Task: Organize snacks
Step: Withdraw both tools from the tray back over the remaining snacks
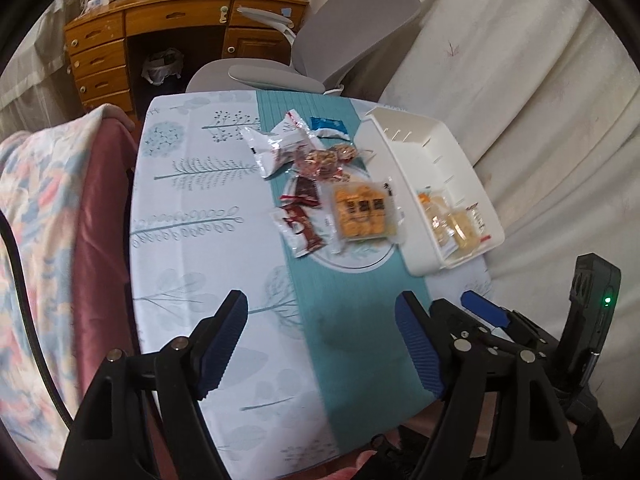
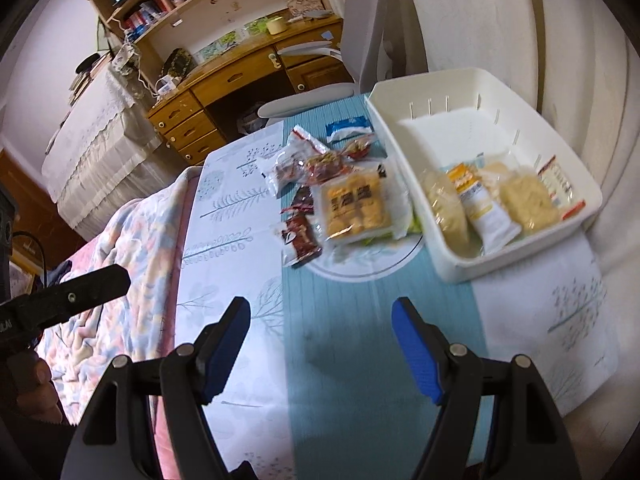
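While hovering over the table (image 1: 192, 240), left gripper (image 1: 320, 344) with blue pads spread apart, nothing between them; snack packets (image 1: 320, 184) heaped on the teal strip, white bin (image 1: 400, 128) just right of them with a few pale packets (image 1: 456, 224) at its near end; right gripper's tip at the lower right edge. Seen from the right wrist, right gripper (image 2: 320, 344) likewise spread and empty, above the cloth; orange cracker pack (image 2: 356, 208) beside the bin; desk (image 2: 240, 76) and grey chair (image 2: 372, 40) behind.
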`<state>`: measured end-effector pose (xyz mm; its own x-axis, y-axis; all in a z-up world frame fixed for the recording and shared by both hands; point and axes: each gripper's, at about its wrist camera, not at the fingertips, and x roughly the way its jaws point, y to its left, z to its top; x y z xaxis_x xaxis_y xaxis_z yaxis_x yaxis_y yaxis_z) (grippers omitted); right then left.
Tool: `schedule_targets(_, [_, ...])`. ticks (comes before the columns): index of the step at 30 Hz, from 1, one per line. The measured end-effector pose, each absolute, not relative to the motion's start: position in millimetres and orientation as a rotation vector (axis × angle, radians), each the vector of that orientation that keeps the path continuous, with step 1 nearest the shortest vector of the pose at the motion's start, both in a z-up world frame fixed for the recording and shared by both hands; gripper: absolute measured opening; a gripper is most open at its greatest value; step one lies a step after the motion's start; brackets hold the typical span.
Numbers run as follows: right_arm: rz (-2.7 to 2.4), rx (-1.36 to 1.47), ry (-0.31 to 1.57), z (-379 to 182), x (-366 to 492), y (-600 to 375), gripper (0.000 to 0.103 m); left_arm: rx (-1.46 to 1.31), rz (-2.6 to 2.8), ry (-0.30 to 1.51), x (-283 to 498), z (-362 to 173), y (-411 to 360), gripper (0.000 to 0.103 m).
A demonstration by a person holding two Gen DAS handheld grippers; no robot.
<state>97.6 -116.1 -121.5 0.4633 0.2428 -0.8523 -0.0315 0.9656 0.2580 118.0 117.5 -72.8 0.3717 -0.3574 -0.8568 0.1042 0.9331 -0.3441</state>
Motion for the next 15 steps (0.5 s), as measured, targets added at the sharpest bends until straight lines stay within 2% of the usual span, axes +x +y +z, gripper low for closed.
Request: schedule_targets(15, [0.075,0.457,1.152,-140.4,118.1,-119.5,0.074,-0.08,-0.302,1.212,166.4,-109.6,119.5,0.08])
